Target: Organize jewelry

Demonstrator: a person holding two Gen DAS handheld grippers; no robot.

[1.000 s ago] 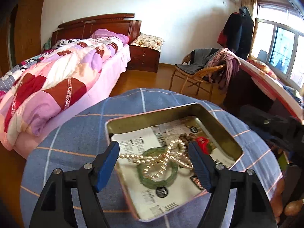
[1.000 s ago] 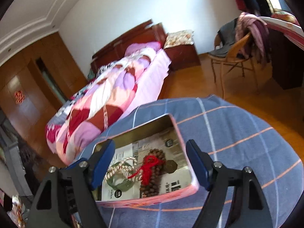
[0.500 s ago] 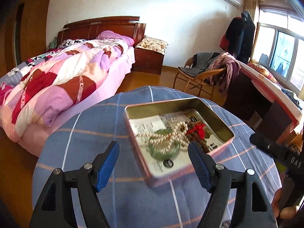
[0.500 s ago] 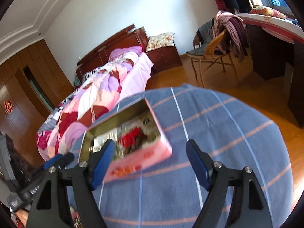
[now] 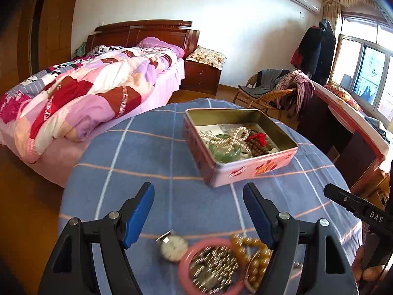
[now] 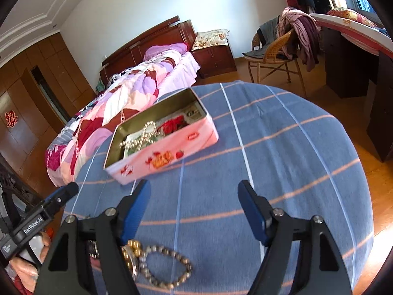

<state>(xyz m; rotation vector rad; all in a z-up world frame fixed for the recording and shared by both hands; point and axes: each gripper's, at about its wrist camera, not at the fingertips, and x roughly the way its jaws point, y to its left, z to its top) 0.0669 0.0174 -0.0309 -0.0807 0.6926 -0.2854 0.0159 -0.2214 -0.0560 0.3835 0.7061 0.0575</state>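
Open tin (image 5: 250, 169) on table (image 5: 152, 152): pearls (image 5: 228, 140), green bangle (image 5: 224, 153), brown beads (image 5: 258, 147) inside. Left gripper (image 5: 199, 211), right gripper (image 6: 194, 209): released, empty; right just narrowing.

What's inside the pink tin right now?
Inside the pink tin: a pearl necklace, a green bangle, brown beads with a red tassel, over printed paper. Anything beneath them is hidden.
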